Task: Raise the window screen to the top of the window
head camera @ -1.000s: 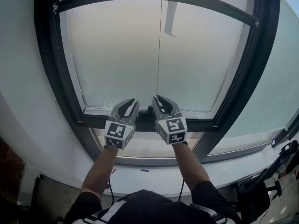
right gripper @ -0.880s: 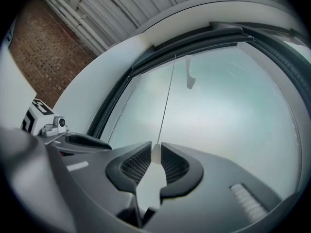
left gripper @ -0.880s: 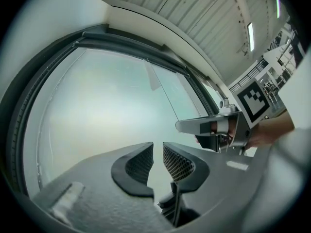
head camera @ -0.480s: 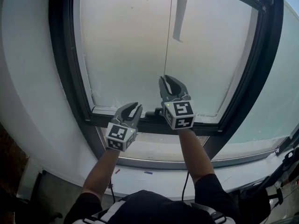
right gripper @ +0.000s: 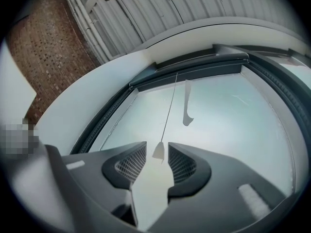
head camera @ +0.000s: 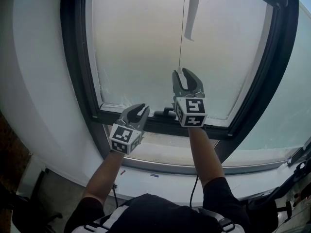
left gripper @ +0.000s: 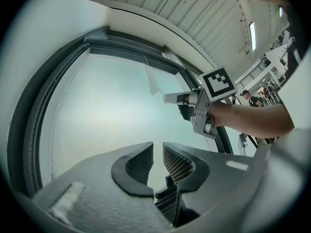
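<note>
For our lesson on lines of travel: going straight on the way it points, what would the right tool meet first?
Probably the cord's white pull, hanging between the right tool's jaws, which have just been opening and do not press it. Behind it comes the frosted window; depth is unclear.

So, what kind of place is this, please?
Probably the inside of a large industrial-style hall or workshop building: a tall dark-framed window, a bare brick wall, and a ribbed metal ceiling overhead.
</note>
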The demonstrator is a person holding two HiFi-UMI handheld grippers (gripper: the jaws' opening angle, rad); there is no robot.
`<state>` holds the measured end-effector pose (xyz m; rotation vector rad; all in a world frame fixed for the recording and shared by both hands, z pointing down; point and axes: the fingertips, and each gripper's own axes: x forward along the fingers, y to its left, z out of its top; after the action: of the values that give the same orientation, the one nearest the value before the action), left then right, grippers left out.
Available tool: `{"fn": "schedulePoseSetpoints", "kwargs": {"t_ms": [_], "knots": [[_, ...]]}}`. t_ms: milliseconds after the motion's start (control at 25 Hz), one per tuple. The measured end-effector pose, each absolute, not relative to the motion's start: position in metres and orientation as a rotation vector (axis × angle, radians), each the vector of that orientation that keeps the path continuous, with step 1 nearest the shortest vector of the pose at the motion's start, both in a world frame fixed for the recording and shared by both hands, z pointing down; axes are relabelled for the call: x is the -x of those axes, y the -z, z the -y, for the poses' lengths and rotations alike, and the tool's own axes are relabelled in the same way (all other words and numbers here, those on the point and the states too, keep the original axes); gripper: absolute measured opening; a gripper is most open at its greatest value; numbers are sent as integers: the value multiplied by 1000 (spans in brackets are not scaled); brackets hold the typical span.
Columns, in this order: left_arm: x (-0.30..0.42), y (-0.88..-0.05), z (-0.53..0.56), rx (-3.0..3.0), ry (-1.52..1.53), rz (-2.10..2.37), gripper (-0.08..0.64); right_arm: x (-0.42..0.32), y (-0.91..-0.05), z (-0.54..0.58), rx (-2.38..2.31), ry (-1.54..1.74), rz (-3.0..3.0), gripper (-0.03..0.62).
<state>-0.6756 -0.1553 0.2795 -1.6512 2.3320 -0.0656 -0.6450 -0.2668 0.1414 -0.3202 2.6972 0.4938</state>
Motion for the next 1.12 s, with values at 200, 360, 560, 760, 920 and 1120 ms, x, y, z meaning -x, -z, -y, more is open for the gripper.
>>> {"fn": "schedulePoseSetpoints", "kwargs": {"t_ms": [200, 360, 560, 760, 920, 1120], "knots": [[658, -274, 147, 1638, -20, -2338, 64, 617, -157, 263, 324, -504, -2669, 166], [644, -270, 139, 1633, -171, -2322, 64, 580, -171, 262, 299, -436, -2674, 165], [622, -273, 119, 1583, -279, -2329, 24, 519, -216, 277, 282, -338, -2722, 127], [594, -293, 92, 1538, -291, -2375, 5, 467, -260, 287, 289, -223, -2761, 81], [557, -318, 74, 1536, -263, -2373, 5, 436, -307, 279, 198, -154, -2802, 58], [529, -355, 48, 1543, -277, -2458, 5, 409, -349, 249, 86, -102, -2870, 38]]}}
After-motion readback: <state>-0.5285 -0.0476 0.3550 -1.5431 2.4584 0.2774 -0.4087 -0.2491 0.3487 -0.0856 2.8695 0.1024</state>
